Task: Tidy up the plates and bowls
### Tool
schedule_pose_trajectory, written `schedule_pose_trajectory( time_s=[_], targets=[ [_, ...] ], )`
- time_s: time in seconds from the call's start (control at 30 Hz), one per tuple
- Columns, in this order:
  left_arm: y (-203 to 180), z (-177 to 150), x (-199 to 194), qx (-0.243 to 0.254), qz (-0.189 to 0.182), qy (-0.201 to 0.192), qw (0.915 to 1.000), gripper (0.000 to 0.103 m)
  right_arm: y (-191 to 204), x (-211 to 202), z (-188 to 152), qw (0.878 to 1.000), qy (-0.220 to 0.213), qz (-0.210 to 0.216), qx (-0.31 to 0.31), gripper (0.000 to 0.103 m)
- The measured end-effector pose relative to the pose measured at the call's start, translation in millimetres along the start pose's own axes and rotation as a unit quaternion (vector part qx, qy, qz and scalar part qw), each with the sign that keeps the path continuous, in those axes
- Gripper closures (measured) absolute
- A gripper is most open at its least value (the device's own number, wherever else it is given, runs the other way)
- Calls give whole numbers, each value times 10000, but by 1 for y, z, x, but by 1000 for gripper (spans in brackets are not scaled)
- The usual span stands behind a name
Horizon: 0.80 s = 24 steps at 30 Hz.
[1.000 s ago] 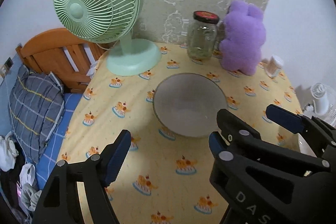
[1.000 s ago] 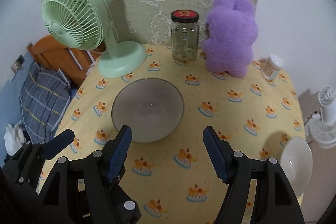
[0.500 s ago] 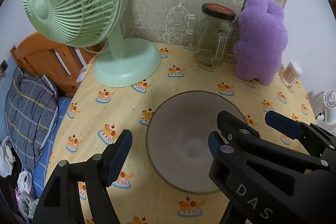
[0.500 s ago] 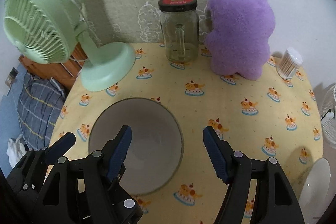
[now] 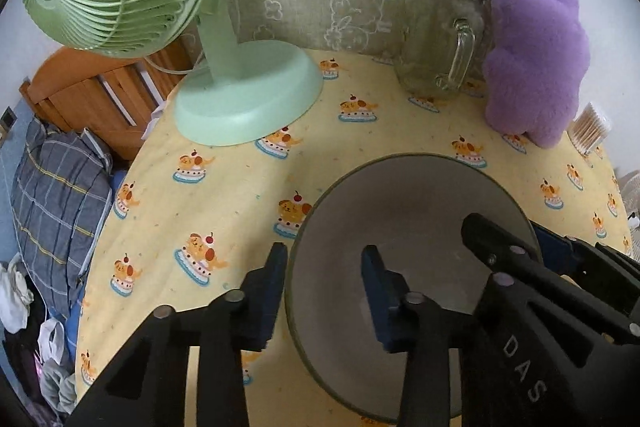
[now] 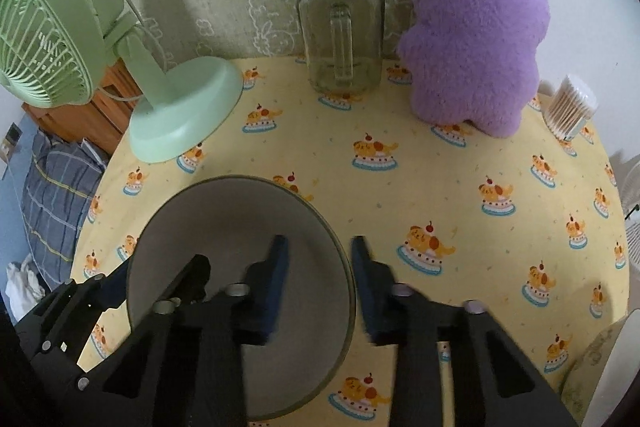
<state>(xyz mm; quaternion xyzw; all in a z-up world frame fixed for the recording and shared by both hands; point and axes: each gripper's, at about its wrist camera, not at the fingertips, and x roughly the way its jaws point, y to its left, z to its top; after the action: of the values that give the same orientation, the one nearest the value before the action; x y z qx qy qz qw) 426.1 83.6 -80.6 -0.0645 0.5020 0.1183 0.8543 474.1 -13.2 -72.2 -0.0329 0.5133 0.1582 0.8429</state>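
Two hand-held black grippers straddle opposite sides of a round grey bowl (image 5: 404,227) resting on a round table covered by a yellow cloth printed with cake motifs (image 6: 460,187). The left gripper (image 5: 324,283) has one blue-padded finger outside the bowl's left rim and the other inside the bowl; its jaws are partly closed around the rim, with a gap visible on both sides of the wall, so no firm grasp is shown. The right gripper (image 6: 318,275) mirrors this at the bowl's right rim, one finger inside, one outside, likewise narrowed but not clamped. Ahead of both tools and to their left stands a pale green desk fan (image 6: 80,39). Straight ahead stands a clear glass handled jar with a dark lid (image 6: 340,27); just right of it sits a purple plush toy (image 6: 476,35), and farther right a clear cylindrical tub of cotton swabs (image 6: 570,107).
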Motion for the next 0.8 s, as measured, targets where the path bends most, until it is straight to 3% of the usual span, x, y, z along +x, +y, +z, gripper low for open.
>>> schedule_pose_trajectory(
  time_s=[0.8],
  targets=[
    [-11,-26,-29,155,38,319,9994,72,-8,-30,-29,9993,263,100,257,73]
  ],
)
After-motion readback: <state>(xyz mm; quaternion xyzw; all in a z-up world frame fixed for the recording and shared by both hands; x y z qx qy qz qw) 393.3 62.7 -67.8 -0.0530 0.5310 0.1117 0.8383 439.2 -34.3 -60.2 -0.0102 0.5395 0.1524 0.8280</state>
